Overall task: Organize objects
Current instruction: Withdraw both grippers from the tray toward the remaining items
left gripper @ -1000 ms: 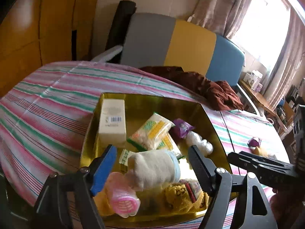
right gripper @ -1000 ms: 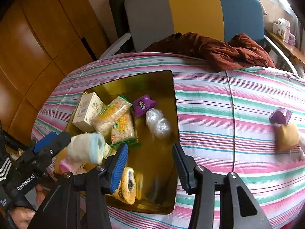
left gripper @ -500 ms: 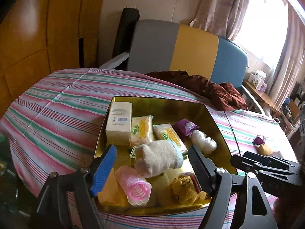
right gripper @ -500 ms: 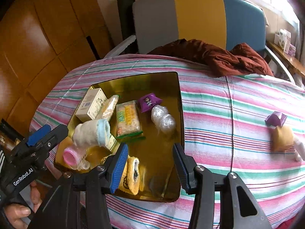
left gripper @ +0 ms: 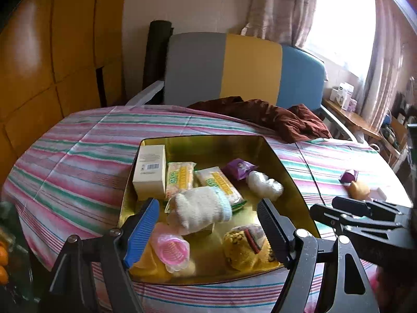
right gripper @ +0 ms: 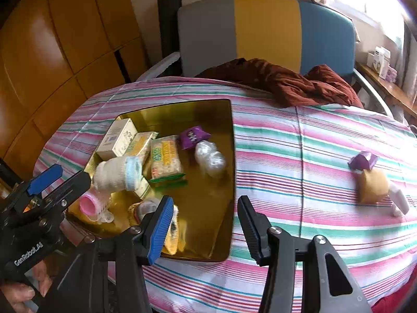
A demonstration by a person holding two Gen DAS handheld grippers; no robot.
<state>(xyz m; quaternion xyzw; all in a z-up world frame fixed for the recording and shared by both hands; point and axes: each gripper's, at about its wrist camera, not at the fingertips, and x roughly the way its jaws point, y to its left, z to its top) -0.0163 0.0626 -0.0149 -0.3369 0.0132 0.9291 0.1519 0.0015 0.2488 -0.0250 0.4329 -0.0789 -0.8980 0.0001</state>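
Observation:
A gold tray [left gripper: 284, 161] [right gripper: 229, 182] sits on the striped tablecloth. In it lie a rolled white sock [left gripper: 200, 207] [right gripper: 117, 173], a cream box [left gripper: 151, 172], two yellow snack packs [left gripper: 179, 178], a purple packet [left gripper: 238, 168], a clear wrapped bundle [left gripper: 264, 186], a pink roller [left gripper: 172, 251] and a yellow plush [left gripper: 245, 245]. My left gripper [left gripper: 208, 232] is open and empty above the tray's near end. My right gripper [right gripper: 206, 230] is open and empty over the tray's near right corner. A purple packet [right gripper: 363, 160], a tan pouch [right gripper: 371, 185] and a white item [right gripper: 398, 200] lie on the cloth at the right.
A crumpled brown cloth [right gripper: 286, 83] lies at the table's far edge, before a grey, yellow and blue chair [right gripper: 265, 31]. Wooden panels [left gripper: 52, 52] stand at the left. A side shelf with boxes [left gripper: 344, 96] is at the right.
The left gripper let go of the white sock, which now rests in the tray. Both grippers drew back and up from the tray.

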